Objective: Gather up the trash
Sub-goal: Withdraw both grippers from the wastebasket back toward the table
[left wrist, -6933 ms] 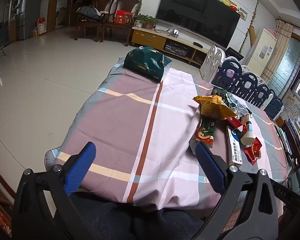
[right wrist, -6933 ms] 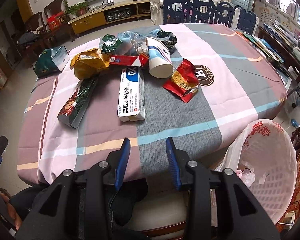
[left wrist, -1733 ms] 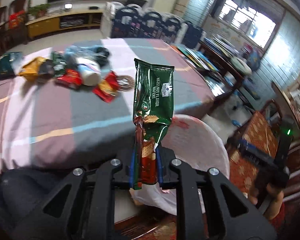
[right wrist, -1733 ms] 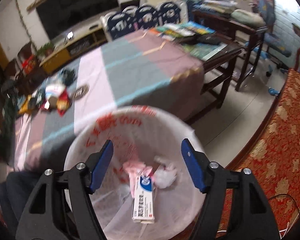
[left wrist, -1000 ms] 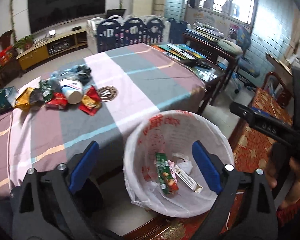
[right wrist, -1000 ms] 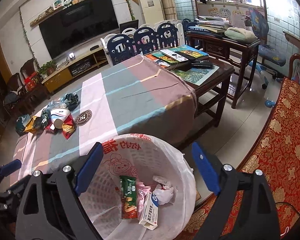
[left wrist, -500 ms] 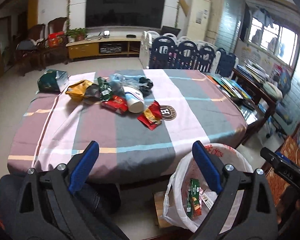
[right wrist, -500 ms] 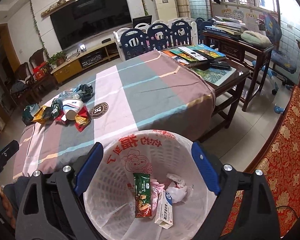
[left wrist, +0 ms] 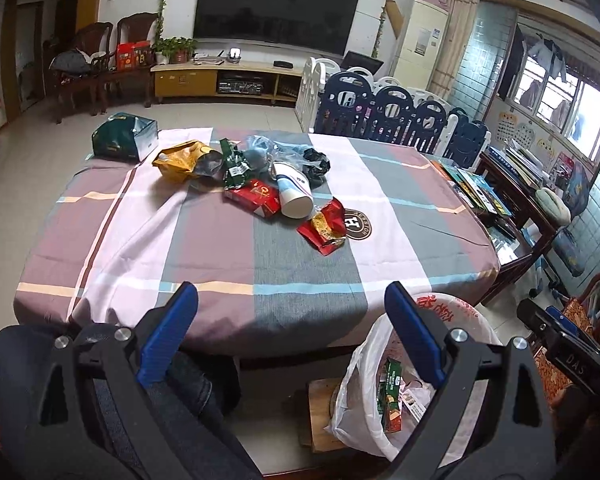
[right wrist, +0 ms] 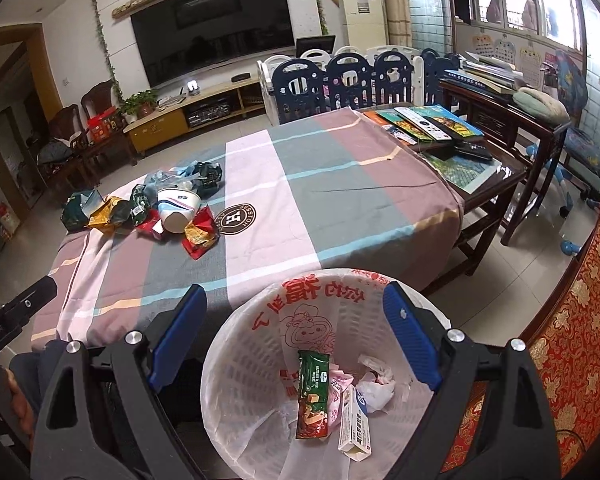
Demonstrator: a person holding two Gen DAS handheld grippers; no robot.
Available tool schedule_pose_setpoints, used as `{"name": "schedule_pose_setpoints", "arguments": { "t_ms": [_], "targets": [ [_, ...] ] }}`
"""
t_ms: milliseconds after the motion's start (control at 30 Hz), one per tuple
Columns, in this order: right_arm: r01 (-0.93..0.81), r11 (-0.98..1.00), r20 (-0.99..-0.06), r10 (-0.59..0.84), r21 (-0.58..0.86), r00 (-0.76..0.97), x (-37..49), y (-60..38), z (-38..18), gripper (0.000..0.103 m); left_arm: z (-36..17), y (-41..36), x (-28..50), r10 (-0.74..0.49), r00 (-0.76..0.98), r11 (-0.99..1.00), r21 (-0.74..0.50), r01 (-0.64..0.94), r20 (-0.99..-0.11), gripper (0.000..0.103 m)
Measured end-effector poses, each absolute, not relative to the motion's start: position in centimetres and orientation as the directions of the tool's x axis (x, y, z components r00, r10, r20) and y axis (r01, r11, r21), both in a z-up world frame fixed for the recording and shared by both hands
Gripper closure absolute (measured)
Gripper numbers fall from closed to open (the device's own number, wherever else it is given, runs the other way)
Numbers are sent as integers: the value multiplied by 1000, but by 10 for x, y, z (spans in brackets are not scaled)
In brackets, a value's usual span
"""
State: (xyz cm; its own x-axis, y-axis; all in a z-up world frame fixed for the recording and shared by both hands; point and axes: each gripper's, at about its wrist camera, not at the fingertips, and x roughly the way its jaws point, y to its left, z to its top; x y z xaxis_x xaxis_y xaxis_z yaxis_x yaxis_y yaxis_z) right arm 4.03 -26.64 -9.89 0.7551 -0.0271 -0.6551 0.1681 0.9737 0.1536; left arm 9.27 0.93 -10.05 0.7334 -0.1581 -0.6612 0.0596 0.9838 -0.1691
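My left tongs point(left wrist: 290, 320) and right tongs point(right wrist: 296, 320) are spread, empty; wafer wrapper point(right wrist: 312, 394) and box point(right wrist: 355, 426) are binned, the desk point(left wrist: 292, 264) pile point(left wrist: 260, 184) remains.

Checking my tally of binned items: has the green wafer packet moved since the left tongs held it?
Yes. The green wafer packet now lies inside the white bin, beside the table, no longer between the tongs.
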Motion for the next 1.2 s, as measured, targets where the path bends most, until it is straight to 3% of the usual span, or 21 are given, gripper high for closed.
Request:
{"name": "schedule_pose_setpoints", "arguments": {
  "t_ms": [67, 567, 900, 1200],
  "targets": [
    [160, 977, -649, -32, 139, 760, 40, -263, -97, 8, -102, 13, 94, -149, 731, 984, -173, 42, -666, 9],
    [146, 989, -559, -116, 9, 821, 30, -235, -84, 4, -106, 18, 94, -98, 734, 989, -148, -3, -672, 9],
    [139, 988, -642, -69, 59, 764, 39, -238, -99, 4, -109, 28, 96, -68, 729, 990, -139, -38, -681, 8],
    [92, 995, -659, -47, 34, 751, 40, -224, -103, 4, -112, 33, 96, -43, 722, 989, -129, -64, -690, 8]
  ]
}}
